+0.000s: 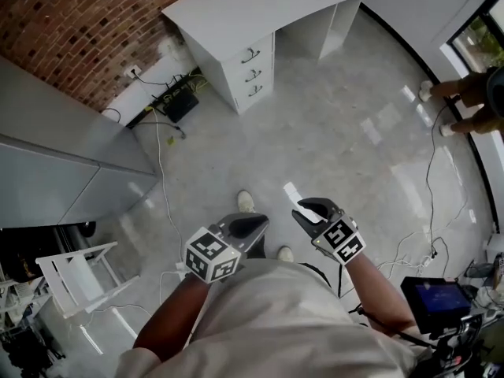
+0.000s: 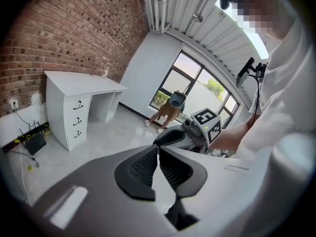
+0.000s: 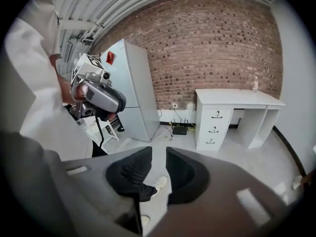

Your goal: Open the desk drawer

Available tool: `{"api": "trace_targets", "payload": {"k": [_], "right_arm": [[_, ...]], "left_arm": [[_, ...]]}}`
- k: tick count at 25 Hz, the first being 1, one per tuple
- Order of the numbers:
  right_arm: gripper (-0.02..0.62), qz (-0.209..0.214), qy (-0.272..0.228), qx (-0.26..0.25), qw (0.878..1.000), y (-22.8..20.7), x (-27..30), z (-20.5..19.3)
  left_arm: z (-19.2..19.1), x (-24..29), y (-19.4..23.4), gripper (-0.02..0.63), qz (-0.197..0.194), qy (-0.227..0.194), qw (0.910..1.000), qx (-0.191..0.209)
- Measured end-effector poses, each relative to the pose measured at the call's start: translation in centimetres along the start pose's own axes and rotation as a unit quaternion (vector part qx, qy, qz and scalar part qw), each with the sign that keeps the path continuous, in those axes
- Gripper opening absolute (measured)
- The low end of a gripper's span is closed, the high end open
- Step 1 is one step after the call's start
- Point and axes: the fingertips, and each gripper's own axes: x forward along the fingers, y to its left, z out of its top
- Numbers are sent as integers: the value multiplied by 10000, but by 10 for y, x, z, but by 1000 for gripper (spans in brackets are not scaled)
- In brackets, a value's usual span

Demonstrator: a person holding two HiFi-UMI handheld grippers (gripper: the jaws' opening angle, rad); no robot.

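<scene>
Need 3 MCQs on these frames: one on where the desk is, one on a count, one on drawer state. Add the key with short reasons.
1. Where does the white desk stand?
A. Against the brick wall
B. Under the window
C. Mid-floor, away from every wall

2. How many drawers does it have?
A. Two
B. Three
C. Five

3. What state are the drawers in?
A. All shut
B. Top one pulled out
C. Bottom one pulled out

Key:
1 A: in the head view and the right gripper view, the desk's back edge meets the brick.
2 B: three handles sit one above another on the drawer stack.
3 A: the three fronts lie flush and none juts out.
</scene>
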Motion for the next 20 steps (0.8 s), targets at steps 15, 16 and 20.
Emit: {"api": "trace_targets", "payload": {"k": [15, 16, 20], "right_arm": [[83, -348, -314, 2217, 9740, -237, 213, 72], [83, -334, -337, 2462, 9681, -254, 225, 67], [83, -302, -680, 3525, 9328, -319, 272, 49]], "left_arm": [[131, 58, 239, 15, -547, 474, 9972, 189], [135, 67, 247, 15, -558, 490, 9971, 140], [149, 102, 273, 15, -582, 624, 9963, 121]]}}
